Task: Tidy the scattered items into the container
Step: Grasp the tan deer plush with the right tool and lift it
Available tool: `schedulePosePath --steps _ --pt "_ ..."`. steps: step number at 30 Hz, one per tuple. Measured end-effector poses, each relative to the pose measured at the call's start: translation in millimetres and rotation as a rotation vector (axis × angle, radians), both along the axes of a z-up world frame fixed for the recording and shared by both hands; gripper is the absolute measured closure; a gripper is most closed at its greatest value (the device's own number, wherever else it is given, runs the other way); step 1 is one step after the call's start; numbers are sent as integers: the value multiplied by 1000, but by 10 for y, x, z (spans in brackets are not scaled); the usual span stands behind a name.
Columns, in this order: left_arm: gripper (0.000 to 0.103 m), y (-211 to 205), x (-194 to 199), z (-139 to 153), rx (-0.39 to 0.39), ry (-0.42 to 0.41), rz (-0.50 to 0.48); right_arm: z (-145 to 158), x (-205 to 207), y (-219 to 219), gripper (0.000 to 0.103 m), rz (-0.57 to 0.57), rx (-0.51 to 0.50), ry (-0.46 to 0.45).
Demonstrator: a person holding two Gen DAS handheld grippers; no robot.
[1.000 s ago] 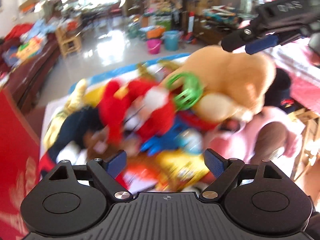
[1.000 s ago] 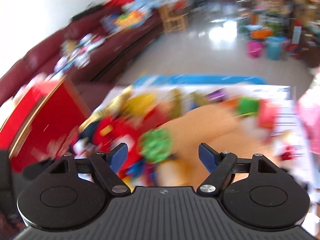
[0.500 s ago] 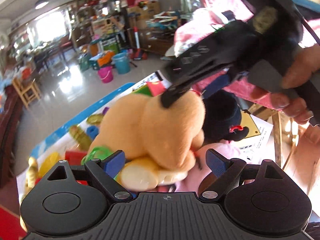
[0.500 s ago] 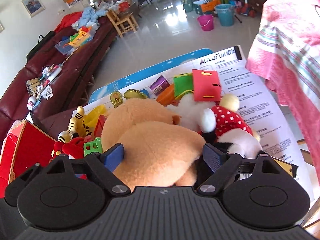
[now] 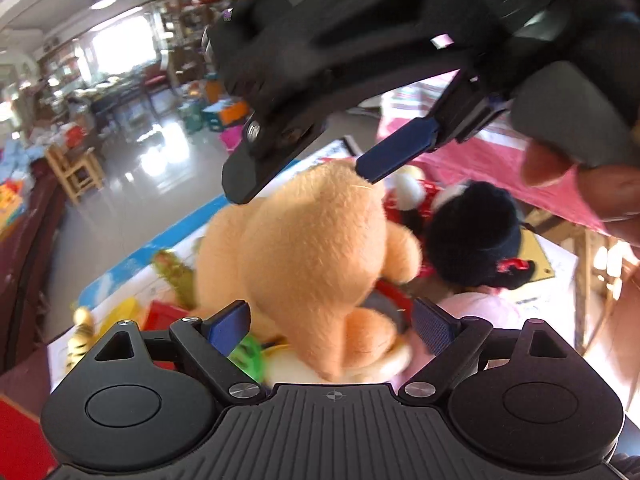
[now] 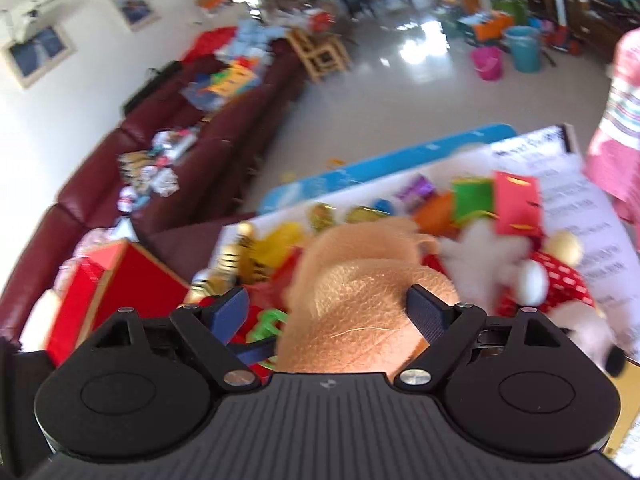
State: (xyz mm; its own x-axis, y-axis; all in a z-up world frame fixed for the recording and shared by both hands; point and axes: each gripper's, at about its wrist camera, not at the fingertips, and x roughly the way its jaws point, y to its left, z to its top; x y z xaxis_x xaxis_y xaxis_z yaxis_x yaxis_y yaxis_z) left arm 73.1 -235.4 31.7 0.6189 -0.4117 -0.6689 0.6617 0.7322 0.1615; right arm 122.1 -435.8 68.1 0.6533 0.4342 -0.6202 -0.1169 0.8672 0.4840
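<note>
Right wrist view: toy-strewn printed sheet (image 6: 592, 240) beside maroon sofa (image 6: 192, 168).

Two grippers (image 5: 332, 322) (image 6: 330, 312), one tan plush toy (image 5: 312, 248), two buckets (image 6: 487, 63) (image 6: 524, 49)

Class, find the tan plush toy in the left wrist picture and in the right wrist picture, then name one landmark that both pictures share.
Left wrist: tan plush toy, centre, between the jaws.
Right wrist: tan plush toy, lower centre, beside the right-hand pad.
Shared landmark: the wooden chair on the shiny floor.
</note>
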Motion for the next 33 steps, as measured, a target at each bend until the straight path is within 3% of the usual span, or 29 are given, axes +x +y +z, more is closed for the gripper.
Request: schedulePosePath --steps 8,11,15,17,20,25,29,33 --pt "10 223 172 101 19 -90 55 246 -15 484 14 130 52 -61" --pt "31 212 307 52 7 -38 62 270 18 523 15 108 51 -60" --pt "34 232 369 65 -18 -15 89 300 25 417 19 101 90 -55" --pt "34 269 389 75 -25 -5 98 268 19 297 20 62 120 -60" --pt "34 361 430 92 -58 26 128 197 33 121 18 -35 83 -51" --pt "35 637 460 138 -111 67 180 -143 131 -94 20 -122 65 53" --pt "40 798 420 143 -106 93 217 -347 352 -113 21 -111 150 118" --pt "40 883 439 121 -88 107 261 -418 629 95 23 -47 198 131"
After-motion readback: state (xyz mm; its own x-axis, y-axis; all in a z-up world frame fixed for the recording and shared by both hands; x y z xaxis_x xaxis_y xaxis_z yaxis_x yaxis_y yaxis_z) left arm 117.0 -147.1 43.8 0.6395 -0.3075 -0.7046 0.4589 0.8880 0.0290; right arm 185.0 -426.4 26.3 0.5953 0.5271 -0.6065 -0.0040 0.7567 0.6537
